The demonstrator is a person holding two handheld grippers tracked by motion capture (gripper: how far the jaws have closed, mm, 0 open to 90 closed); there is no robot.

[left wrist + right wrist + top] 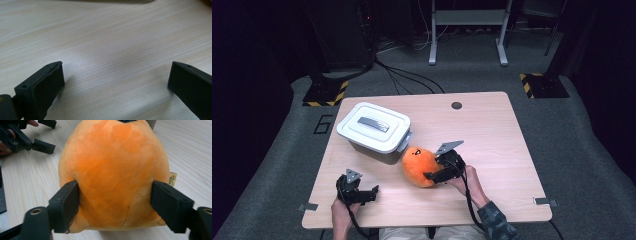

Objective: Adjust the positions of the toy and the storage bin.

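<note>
**Right gripper pinching the orange plush toy beside the white box**

The wooden table (492, 130) takes up most of what I see from the high view, pale and grainy, with a small round hole near its far edge. On its left half sits the white box (374, 132), lid on, with a grey handle lying flat on top. It stands on the far side of my left hand and well apart from it.

Next in size is the orange plush toy (419, 166), round and soft, resting on the table just beside the near right corner of the box. A small dark face mark shows on its far upper side. In the right gripper view the toy (113, 170) rises in front of me like a dome, and a small cloth tag sticks out at its lower right.

My right gripper (438, 169) is at the toy's right side in the high view. Its two black jaws reach around the toy's lower body, one on each flank, and both pads press into the plush, so I am pinching the toy. The toy's base is down on the wood.

My left gripper (368, 193) rests low near the front left of the table, well apart from the toy. In the left gripper view its jaws stand spread wide, with bare wood between them. It shows again far off in the right gripper view (32, 143), jaws apart.
</note>
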